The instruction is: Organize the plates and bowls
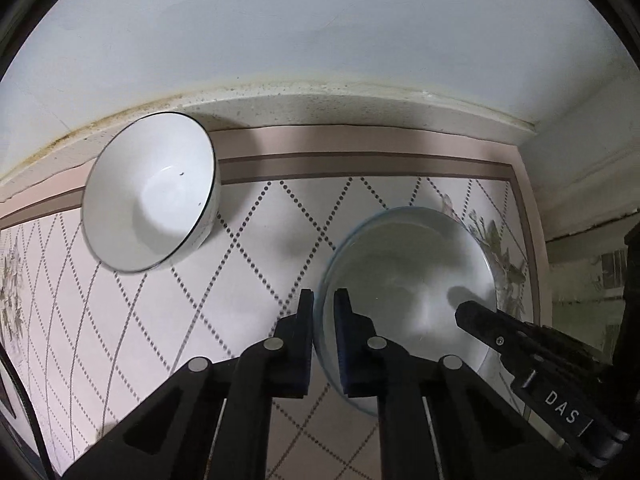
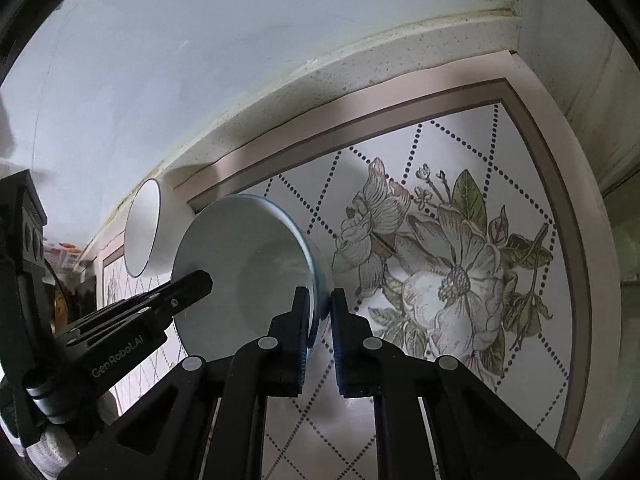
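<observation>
A pale bowl with a blue rim (image 1: 408, 264) (image 2: 256, 264) sits on a patterned mat. My left gripper (image 1: 323, 300) is shut on its left rim, one finger inside the bowl and one outside. My right gripper (image 2: 320, 300) is shut on the opposite rim in the same way. Each gripper shows in the other's view: the right gripper (image 1: 466, 312) over the bowl's far side, the left gripper (image 2: 202, 280) at the bowl's left edge. A white bowl with a thin black rim (image 1: 150, 192) (image 2: 142, 228) stands apart, further left near the wall.
The mat (image 1: 260, 232) (image 2: 440, 248) has a dotted diamond pattern, a flower print and a brown border. It lies on a speckled counter ledge (image 1: 320, 100) against a pale wall (image 1: 320, 20), with a side wall (image 2: 592, 128) at the mat's right edge.
</observation>
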Action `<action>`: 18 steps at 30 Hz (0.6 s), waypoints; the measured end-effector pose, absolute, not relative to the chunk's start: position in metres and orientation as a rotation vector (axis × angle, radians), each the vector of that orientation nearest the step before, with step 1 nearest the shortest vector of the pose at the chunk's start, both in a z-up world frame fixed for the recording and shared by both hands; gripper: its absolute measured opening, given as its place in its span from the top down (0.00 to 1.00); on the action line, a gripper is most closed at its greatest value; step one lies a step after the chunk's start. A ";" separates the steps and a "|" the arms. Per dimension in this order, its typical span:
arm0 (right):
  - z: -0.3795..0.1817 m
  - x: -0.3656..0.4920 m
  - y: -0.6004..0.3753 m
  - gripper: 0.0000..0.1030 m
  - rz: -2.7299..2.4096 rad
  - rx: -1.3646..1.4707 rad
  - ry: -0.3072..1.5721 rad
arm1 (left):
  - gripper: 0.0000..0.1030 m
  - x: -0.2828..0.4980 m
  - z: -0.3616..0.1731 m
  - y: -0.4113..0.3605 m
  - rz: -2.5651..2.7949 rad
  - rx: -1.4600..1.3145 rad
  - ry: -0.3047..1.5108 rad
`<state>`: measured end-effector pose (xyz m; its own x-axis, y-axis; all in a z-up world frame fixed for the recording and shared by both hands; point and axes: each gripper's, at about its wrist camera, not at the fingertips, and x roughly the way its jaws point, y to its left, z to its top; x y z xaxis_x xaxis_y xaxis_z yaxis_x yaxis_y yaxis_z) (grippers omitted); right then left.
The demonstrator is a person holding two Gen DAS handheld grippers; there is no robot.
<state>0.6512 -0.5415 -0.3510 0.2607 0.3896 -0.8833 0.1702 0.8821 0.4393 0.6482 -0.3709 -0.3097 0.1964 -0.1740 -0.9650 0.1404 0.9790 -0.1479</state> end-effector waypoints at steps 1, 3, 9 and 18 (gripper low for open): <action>-0.347 0.647 -0.542 0.88 0.161 0.505 1.311 | 0.92 0.643 -0.305 -0.370 -0.225 -0.022 1.347; -0.338 0.640 -0.540 0.88 0.170 0.502 1.306 | 0.92 0.632 -0.294 -0.366 -0.234 -0.019 1.330; -0.302 0.597 -0.538 0.88 0.191 0.483 1.275 | 0.92 0.595 -0.268 -0.360 -0.276 -0.034 1.305; -0.253 0.509 -0.535 0.88 0.194 0.444 1.242 | 0.92 0.519 -0.239 -0.350 -0.360 -0.048 1.320</action>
